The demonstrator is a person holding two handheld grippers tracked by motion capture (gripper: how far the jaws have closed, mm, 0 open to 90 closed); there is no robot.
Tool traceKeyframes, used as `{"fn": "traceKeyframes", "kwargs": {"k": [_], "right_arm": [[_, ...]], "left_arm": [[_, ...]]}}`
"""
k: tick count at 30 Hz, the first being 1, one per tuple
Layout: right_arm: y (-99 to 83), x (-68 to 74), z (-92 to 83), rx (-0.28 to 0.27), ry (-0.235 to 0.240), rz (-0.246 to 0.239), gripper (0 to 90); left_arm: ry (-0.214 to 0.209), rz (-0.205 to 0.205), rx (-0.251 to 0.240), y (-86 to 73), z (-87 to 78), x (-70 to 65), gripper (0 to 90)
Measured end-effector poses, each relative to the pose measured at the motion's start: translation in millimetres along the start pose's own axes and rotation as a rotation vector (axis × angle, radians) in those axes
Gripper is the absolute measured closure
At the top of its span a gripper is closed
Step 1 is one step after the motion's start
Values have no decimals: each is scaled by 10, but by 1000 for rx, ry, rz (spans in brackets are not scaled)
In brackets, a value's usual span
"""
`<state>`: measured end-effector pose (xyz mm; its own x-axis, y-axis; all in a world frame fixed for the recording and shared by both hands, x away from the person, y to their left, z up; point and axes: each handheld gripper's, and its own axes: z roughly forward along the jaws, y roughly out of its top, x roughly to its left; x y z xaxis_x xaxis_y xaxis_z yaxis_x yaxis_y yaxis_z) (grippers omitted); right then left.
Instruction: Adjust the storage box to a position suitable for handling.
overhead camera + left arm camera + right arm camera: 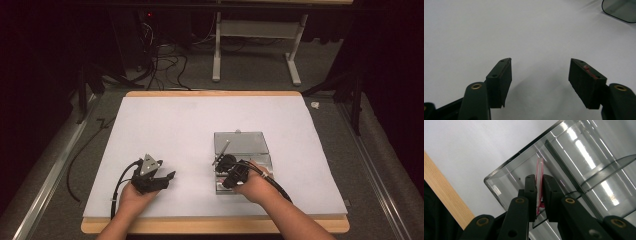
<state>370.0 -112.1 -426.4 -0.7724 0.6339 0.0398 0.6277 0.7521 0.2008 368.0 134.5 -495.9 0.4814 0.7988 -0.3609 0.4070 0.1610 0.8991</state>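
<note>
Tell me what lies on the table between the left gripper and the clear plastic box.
Nothing: in the high view, bare white table separates the left gripper from the clear plastic box.

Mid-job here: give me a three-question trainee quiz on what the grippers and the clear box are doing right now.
1. True or false: the left gripper is holding something.
2. What does the right gripper pinch: A) a thin flat red-edged clear packet, B) a metal screw, C) a wooden block?
3. Over which object is the packet held?

Key:
1. False; its jaws stand open over the white table cover.
2. A.
3. The clear plastic compartment box with its lid open.
</note>
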Motion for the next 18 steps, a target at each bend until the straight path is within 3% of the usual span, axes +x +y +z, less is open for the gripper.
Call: {"fn": "traceKeyframes", "kwargs": {"k": [18], "right_arm": [[19, 0, 93, 13, 1, 2, 825]], "left_arm": [[1, -1, 1, 1, 1, 2, 356]]}}
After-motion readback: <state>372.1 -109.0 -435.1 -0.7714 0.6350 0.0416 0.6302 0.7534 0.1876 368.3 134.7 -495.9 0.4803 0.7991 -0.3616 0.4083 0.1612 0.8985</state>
